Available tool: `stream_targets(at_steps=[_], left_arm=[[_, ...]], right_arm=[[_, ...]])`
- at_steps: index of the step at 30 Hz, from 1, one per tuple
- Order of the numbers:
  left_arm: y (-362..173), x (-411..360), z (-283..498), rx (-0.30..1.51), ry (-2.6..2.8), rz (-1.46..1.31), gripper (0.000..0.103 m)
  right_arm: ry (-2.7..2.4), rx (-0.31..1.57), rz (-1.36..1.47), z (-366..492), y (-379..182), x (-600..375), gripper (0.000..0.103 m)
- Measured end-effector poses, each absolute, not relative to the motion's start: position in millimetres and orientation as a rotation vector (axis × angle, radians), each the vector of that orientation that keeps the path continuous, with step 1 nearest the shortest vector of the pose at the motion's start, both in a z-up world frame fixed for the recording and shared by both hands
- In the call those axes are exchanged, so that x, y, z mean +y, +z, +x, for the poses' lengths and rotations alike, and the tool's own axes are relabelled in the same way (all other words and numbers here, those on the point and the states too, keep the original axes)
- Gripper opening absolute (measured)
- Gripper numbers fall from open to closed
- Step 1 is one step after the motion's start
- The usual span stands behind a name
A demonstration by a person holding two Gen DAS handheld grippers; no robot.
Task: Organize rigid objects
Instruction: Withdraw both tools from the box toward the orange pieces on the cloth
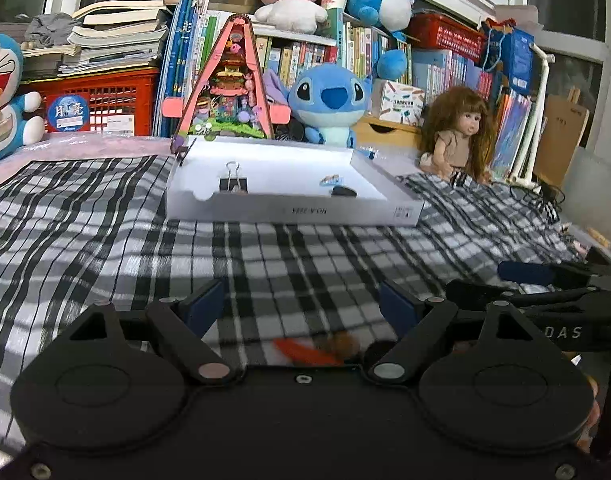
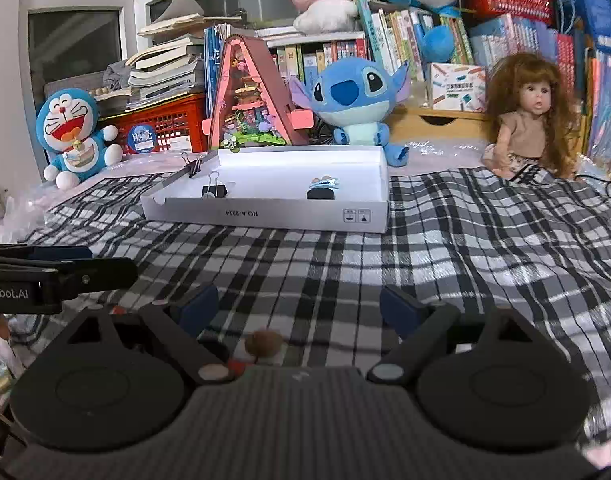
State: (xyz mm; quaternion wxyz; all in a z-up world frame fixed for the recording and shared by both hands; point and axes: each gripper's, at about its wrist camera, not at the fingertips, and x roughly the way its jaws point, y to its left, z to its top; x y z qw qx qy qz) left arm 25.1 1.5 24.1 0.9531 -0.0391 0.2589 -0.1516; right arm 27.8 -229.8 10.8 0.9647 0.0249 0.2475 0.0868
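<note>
A shallow white box (image 1: 289, 210) (image 2: 265, 212) lies ahead on the checked cloth. In it stand a black binder clip (image 1: 233, 182) (image 2: 214, 189) and a small blue-and-black object (image 1: 337, 186) (image 2: 323, 190); another clip (image 2: 194, 166) grips its left rim. My left gripper (image 1: 301, 302) is open and empty above the cloth, with blurred orange and brown small objects (image 1: 321, 348) just under it. My right gripper (image 2: 299, 306) is open and empty, with a small brown round object (image 2: 263, 343) below it. The right gripper shows in the left wrist view (image 1: 545, 280); the left gripper shows in the right wrist view (image 2: 57, 276).
Behind the box stand a pink triangular miniature house (image 1: 229, 88), a Stitch plush (image 1: 329, 104) (image 2: 357, 96), a Doraemon plush (image 2: 71, 132), a long-haired doll (image 1: 457, 136) (image 2: 529, 120), red crates and rows of books. Checked cloth (image 2: 465, 248) covers the surface.
</note>
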Motion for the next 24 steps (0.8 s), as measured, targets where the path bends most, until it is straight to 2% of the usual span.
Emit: stream_targets(at_steps=[8, 10, 15, 17, 24], left_arm=[[10, 0, 3, 0.52, -0.301, -0.04, 0.083], [7, -2, -1, 0.515, -0.3, -0.021, 0.08], [4, -8, -6, 0.497, -0.277, 0.061, 0.066], [3, -8, -5, 0.495, -0.281, 0.073, 0.061], [-3, -9, 2, 0.507, -0.308, 0.104, 0.061]], right_arm=[[0.15, 0.451, 0.003, -6, -1, -221, 0.093], [0.138, 0.445, -0.007, -10, -4, -218, 0.093], [0.116, 0.43, 0.002, -20, -12, -214, 0.093], [0.105, 0.429, -0.001, -23, -15, -212, 0.089], [0.107, 0.466, 0.073, -24, -21, -210, 0.077]])
